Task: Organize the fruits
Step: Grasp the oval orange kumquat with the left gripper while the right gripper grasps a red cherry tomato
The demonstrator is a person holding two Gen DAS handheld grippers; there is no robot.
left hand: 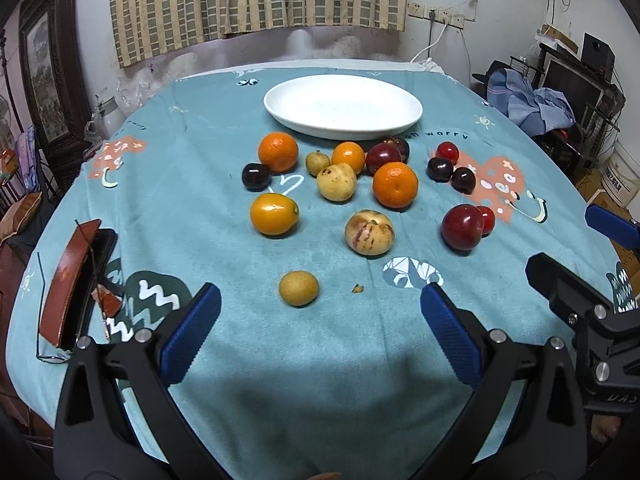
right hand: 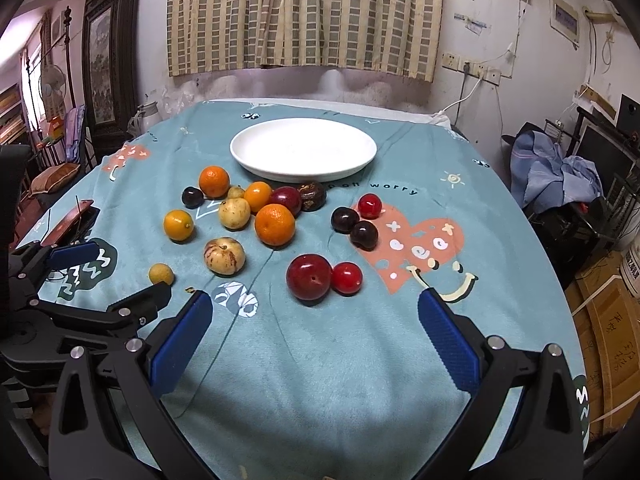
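A white oval plate (left hand: 343,92) (right hand: 260,160) sits empty at the far middle of the table. In front of it lie several fruits: oranges (left hand: 395,184) (right hand: 275,224), a yellow-orange fruit (left hand: 274,214), a striped pale fruit (left hand: 369,232) (right hand: 224,255), a large red plum (left hand: 462,227) (right hand: 309,277), dark cherries (right hand: 363,235), and a small tan fruit (left hand: 298,288) (right hand: 161,273) nearest me. My left gripper (left hand: 320,306) is open just behind the tan fruit, holding nothing. My right gripper (right hand: 315,314) is open and empty, near the red plum.
A teal patterned cloth (left hand: 320,360) covers the table. A red-brown case with glasses (left hand: 72,280) lies at the left edge. The right gripper's body (left hand: 580,308) shows at the right of the left wrist view. Furniture and clothes crowd the room's right side.
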